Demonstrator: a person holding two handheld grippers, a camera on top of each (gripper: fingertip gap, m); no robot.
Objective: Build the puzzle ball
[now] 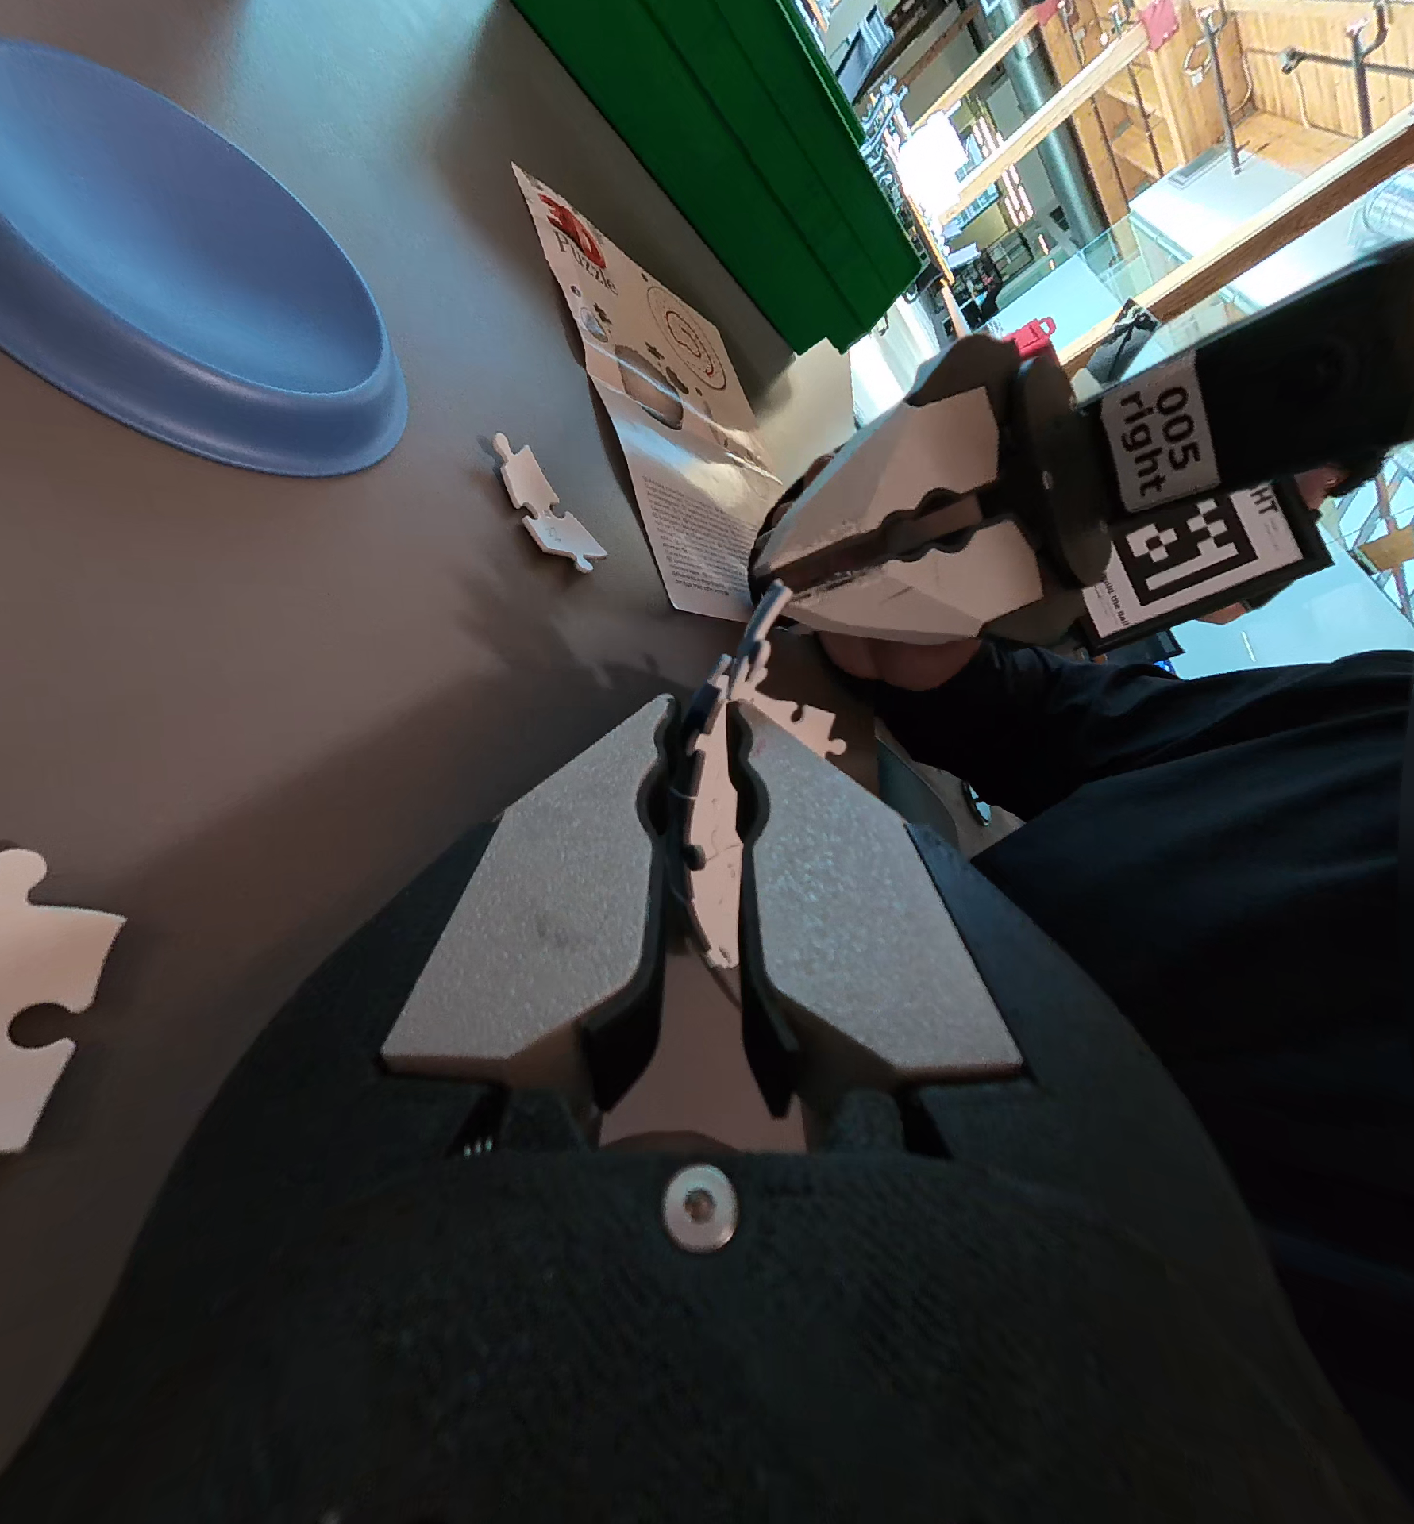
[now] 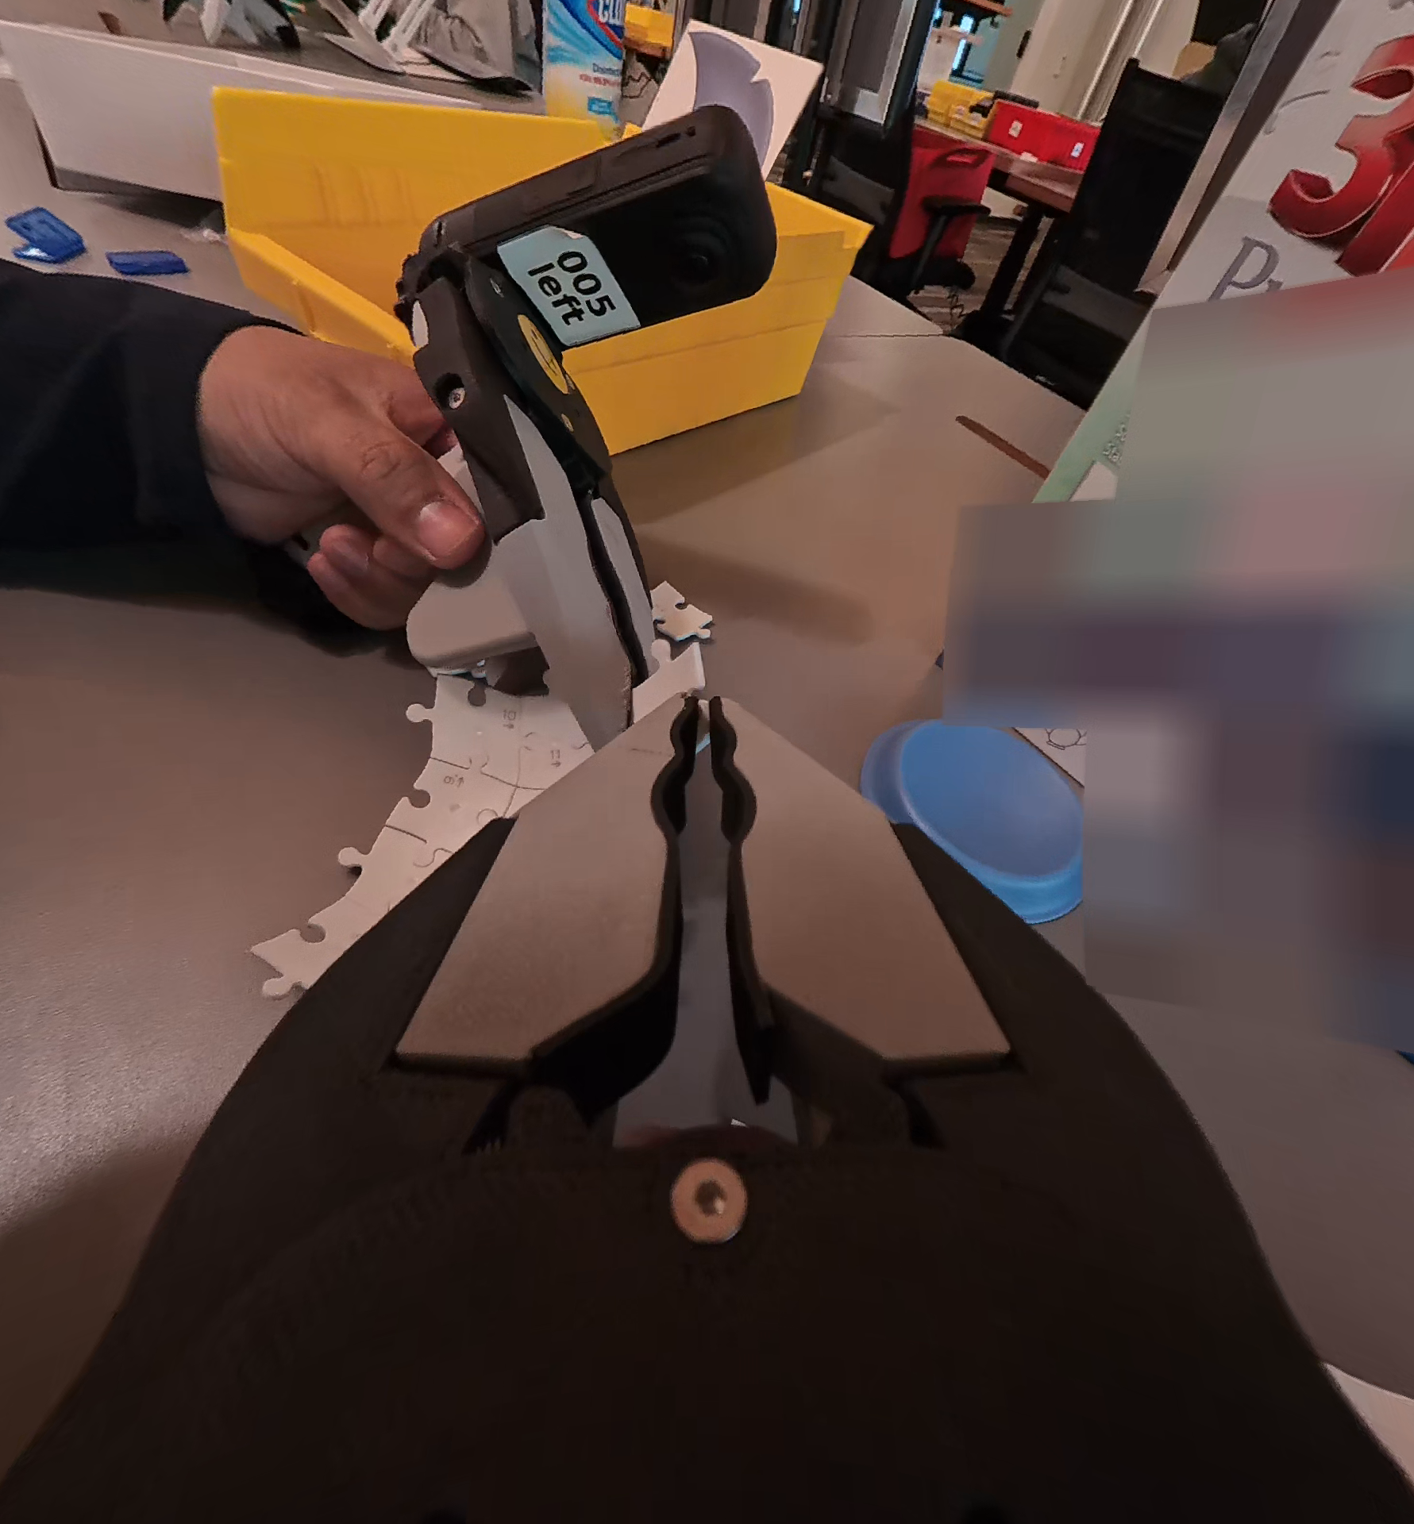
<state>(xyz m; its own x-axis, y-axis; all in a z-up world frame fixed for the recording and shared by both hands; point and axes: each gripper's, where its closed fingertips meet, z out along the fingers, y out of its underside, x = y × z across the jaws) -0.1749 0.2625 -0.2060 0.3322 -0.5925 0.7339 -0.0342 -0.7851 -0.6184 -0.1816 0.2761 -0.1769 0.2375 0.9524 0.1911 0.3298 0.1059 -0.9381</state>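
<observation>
My left gripper (image 1: 699,717) is clamped on one end of the curved strip of joined white puzzle pieces (image 2: 472,783), while my right gripper (image 2: 703,709) pinches a piece at the strip's free tip, both raised just above the grey table (image 1: 233,660). To seat the tab I judge I should keep the strip steady and press straight in. Loose pieces (image 1: 551,503) and the blue stand (image 1: 151,256) wait beyond.
</observation>
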